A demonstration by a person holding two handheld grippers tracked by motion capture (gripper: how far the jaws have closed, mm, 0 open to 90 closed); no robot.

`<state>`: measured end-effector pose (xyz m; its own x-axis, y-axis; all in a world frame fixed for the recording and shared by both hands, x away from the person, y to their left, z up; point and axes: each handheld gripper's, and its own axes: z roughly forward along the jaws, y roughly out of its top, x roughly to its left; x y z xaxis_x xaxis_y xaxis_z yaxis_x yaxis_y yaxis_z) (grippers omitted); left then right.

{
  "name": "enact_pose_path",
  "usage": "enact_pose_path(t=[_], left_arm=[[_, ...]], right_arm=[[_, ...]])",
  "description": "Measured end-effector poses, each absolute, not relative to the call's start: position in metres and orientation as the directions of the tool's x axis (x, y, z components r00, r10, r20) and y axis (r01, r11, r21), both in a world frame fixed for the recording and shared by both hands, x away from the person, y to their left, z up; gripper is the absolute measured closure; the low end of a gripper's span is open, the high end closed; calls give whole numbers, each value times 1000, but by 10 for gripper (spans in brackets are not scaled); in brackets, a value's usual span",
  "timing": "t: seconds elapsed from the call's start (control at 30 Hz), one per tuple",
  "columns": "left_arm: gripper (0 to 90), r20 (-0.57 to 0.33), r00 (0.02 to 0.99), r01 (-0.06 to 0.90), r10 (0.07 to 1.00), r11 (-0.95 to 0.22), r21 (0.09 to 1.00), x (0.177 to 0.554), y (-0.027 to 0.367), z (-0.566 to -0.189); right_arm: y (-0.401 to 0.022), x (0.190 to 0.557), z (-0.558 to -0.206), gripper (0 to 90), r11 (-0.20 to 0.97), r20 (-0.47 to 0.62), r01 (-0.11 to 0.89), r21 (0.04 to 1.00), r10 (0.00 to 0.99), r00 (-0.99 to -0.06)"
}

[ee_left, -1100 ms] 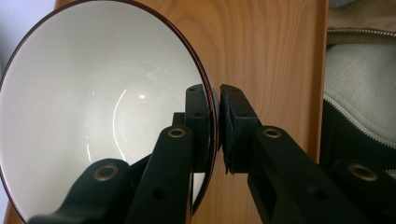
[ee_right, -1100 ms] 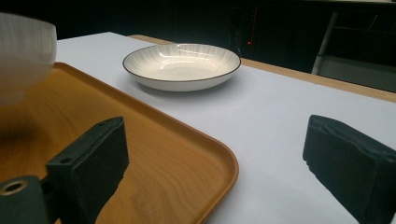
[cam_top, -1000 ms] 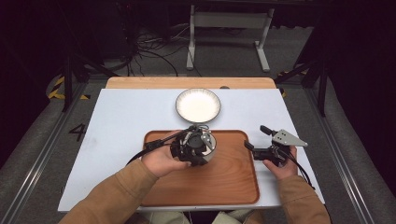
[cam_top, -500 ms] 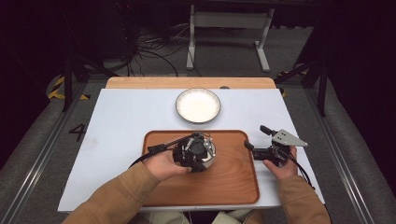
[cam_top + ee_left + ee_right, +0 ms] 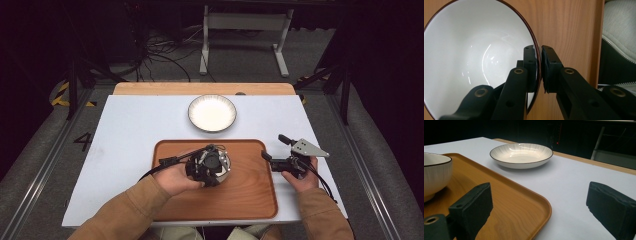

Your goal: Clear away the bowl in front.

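- Left gripper [image 5: 539, 53]: I find the jaws clamped on the rim of the white bowl [image 5: 474, 57], one pad inside the wall, the other outside, the dark rim line pinched between them.
- Right gripper [image 5: 539, 202]: I find the jaws wide apart with nothing between them; bare tray edge and table surface lie in the gap.
- In the high view, I see the left gripper [image 5: 207, 165] and the hand bearing it sitting directly over the bowl, which stands on the wooden tray [image 5: 250, 200], a little toward 10 o'clock from the tray's centre.
- In the right gripper view, the bowl [image 5: 435, 177] stands upright on the tray [image 5: 519, 215], at 9 o'clock of that picture.
- In the high view, the right gripper [image 5: 280, 152] rests at the tray's 3 o'clock edge, with one jaw over the tray rim and the other over the table [image 5: 125, 130].
- A shallow white plate [image 5: 212, 113] with a dark rim lies on the table at 12 o'clock from the tray, just beyond its far edge and apart from it. I see the same plate [image 5: 521, 155] in the right gripper view, empty.
- The bowl's interior is white and glossy; I see nothing in it.
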<state>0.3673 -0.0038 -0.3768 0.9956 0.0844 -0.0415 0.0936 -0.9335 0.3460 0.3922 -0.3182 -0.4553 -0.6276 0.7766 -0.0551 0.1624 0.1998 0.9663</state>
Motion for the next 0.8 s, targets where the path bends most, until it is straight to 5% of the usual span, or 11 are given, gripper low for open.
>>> enact_pose_path(t=[0.43, 0.67, 0.8], left_arm=[[784, -98, 993, 97, 65, -926, 364, 363, -7, -380], [550, -120, 989, 127, 85, -902, 413, 362, -4, -384], [506, -119, 988, 143, 100, -888, 437, 361, -1, -382]], right_arm=[[-318, 392, -455, 72, 200, -55, 162, 966, 776, -628], [-318, 392, -455, 72, 200, -56, 162, 966, 776, -628], [-318, 392, -455, 72, 200, -55, 161, 966, 775, -629]])
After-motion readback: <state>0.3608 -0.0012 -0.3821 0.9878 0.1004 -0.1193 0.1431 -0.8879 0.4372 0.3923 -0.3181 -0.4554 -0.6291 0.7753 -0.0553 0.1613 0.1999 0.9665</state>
